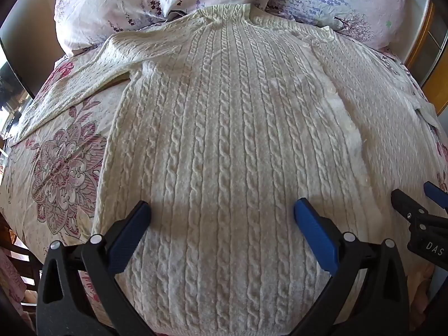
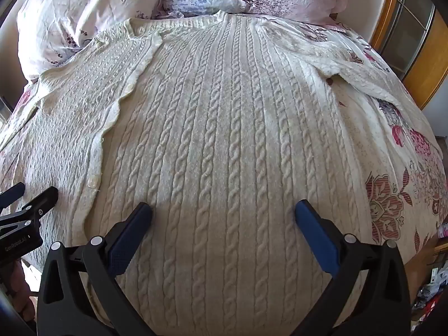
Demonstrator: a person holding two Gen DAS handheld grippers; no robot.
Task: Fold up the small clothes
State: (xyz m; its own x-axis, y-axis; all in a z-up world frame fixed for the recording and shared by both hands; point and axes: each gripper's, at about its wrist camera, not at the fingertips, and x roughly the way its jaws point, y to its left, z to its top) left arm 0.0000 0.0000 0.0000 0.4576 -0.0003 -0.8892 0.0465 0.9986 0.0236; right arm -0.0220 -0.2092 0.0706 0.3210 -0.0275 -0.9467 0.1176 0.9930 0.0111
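Seen from the left wrist, a cream cable-knit cardigan (image 1: 224, 145) lies flat on a floral bedspread (image 1: 61, 162), collar at 12 o'clock by the pillows (image 1: 112, 2); the left gripper (image 1: 222, 214) hangs over the hem, fingers spread wide, pinching nothing. From the right wrist, the right gripper (image 2: 224, 214) likewise gapes empty above the knit, the button band (image 2: 123, 106) at 10 o'clock.

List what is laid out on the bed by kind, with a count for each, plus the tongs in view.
Cardigan, cream cable knit, spread flat: 1
Pillows at the head of the bed, one on the left and one on the right: 2
Tongs, both open over the hem, left tongs and right tongs: 2
Total: 5
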